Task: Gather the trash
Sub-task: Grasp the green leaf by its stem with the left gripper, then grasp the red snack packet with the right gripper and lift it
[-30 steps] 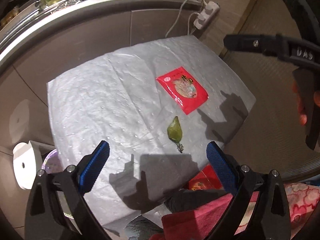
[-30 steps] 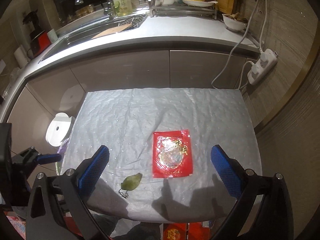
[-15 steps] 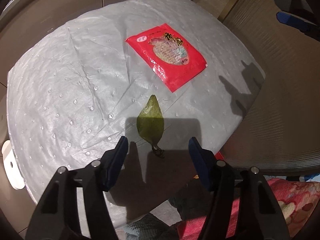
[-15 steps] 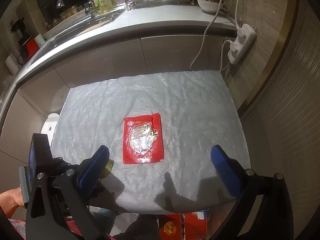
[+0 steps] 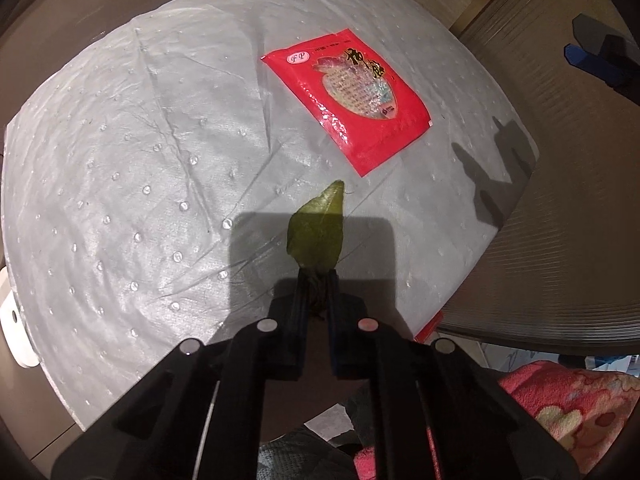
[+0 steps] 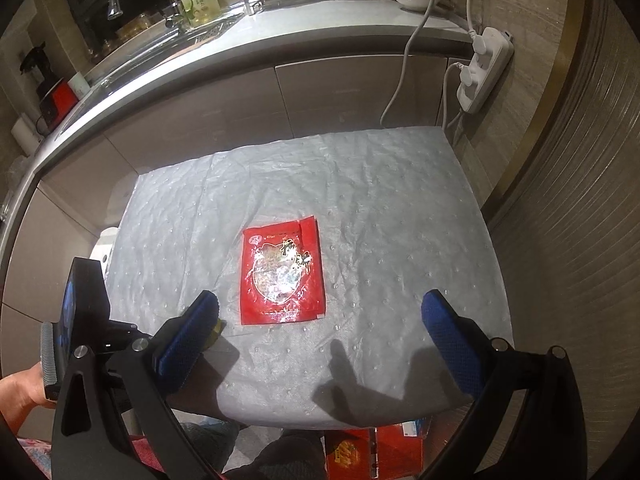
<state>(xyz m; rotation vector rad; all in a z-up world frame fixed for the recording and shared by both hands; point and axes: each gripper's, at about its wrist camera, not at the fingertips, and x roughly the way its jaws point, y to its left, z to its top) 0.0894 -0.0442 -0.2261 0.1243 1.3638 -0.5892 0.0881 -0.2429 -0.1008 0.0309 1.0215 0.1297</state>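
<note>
While the left gripper (image 5: 317, 280) pinches a wilted green leaf (image 5: 318, 236) by its stem, right gripper (image 6: 324, 320) fingers gape wide.

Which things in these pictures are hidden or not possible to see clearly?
- Leaf: right wrist view, almost all hidden behind the right hand-held gripper's finger.
- Leaf stem: left wrist view, buried between the shut left hand-held gripper's fingers.
- Red packet: print too small and glary, both views.
- Red boxes: cut off by the bottom edge.
</note>
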